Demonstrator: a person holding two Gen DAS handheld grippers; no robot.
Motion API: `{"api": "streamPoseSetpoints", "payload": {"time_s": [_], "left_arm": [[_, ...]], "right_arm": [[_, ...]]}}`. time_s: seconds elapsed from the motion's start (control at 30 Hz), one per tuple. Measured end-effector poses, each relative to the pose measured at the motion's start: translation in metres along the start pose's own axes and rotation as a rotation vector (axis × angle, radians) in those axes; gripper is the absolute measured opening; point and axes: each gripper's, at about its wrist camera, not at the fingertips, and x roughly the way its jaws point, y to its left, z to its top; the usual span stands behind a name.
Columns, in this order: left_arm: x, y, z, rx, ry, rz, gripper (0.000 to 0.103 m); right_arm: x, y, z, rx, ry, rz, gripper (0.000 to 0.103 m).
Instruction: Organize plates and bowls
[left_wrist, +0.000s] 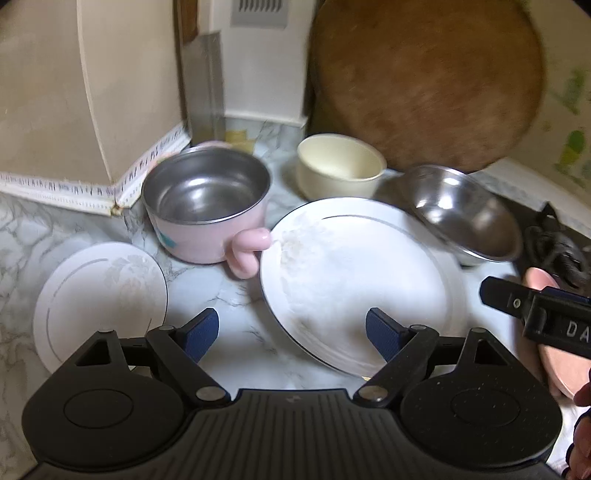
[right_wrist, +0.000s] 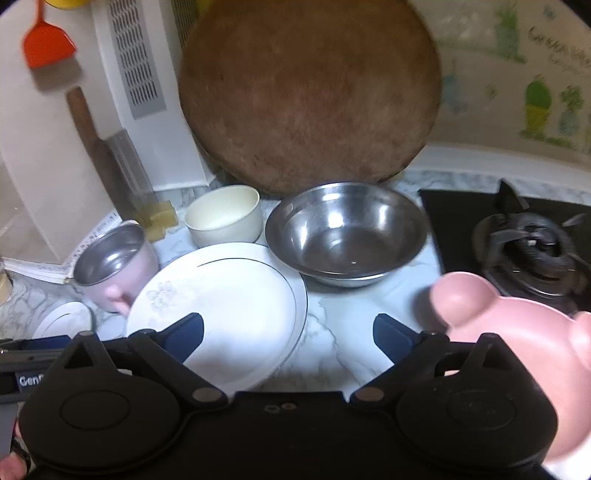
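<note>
My left gripper spread wide, nothing between its fingers, large white plate below on the marble counter; my right gripper likewise gaping (steel bowl ahead, bear-shaped pink plate beside it)

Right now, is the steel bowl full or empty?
Empty: the steel bowl stands upright, and its bare shiny bottom shows in both views.

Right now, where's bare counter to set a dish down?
Free: marble strip between large white plate, steel mixing bowl and pink bear-shaped dish; smaller patch between small white plate and large plate. Crowded: back row by pink steel-lined cup and cream bowl.
</note>
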Motion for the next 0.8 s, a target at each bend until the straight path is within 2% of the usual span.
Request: {"api": "streamPoseSetpoints", "payload": {"time_s": [0.17,0.3,0.37,0.53,0.6,0.67,0.8], "left_arm": [[0.029,0.006,0.008,-0.037,0.049,0.049,0.087],[0.041,0.009,0.013,-0.062,0.078,0.042,0.087],[0.044,0.008,0.015,-0.066,0.083,0.043,0.087],[0.054,0.011,0.021,-0.095,0.097,0.022,0.086],[0.056,0.015,0.022,-0.119,0.103,0.024,0.080],[0.060,0.018,0.022,-0.135,0.122,0.021,0.068],[0.064,0.021,0.022,-0.160,0.141,0.018,0.054]], "right_arm": [[0.042,-0.008,0.006,0.003,0.059,-0.020,0.093],[0.065,-0.018,0.011,0.057,0.134,-0.016,0.092],[0.074,-0.021,0.011,0.083,0.169,-0.007,0.080],[0.087,-0.025,0.014,0.131,0.220,0.025,0.067],[0.087,-0.024,0.014,0.127,0.227,0.031,0.059],[0.090,-0.025,0.016,0.132,0.237,0.044,0.051],[0.091,-0.028,0.016,0.145,0.244,0.044,0.038]]}}
